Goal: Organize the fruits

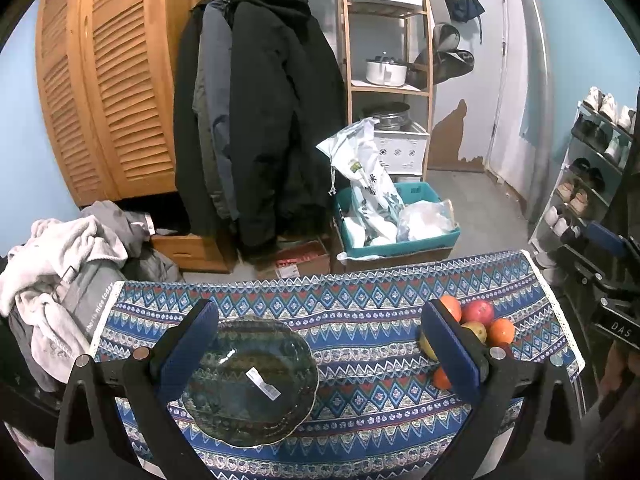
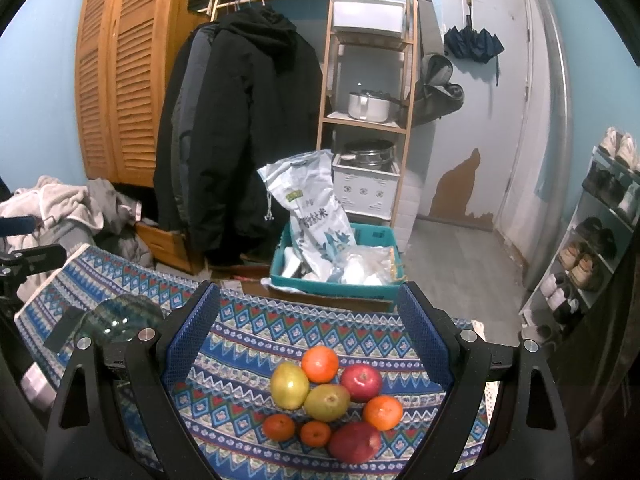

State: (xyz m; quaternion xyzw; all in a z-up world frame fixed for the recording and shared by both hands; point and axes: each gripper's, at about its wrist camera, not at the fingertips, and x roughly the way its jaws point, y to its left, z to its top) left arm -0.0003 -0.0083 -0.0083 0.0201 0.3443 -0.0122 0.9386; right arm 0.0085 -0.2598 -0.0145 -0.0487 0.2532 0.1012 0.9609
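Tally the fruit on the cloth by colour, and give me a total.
From the right wrist view:
Orange fruits: 4
Red apples: 2
Yellow-green fruits: 2
Total: 8, all loose on the patterned cloth, none in the glass plate.

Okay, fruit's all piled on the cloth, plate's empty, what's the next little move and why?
Probably lower the open right gripper onto the top orange: it lies between the fingers at the pile's edge, and the glass plate holds nothing yet.

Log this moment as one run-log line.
left tongs: open over empty glass plate | right tongs: open over fruit pile | fruit: none moved
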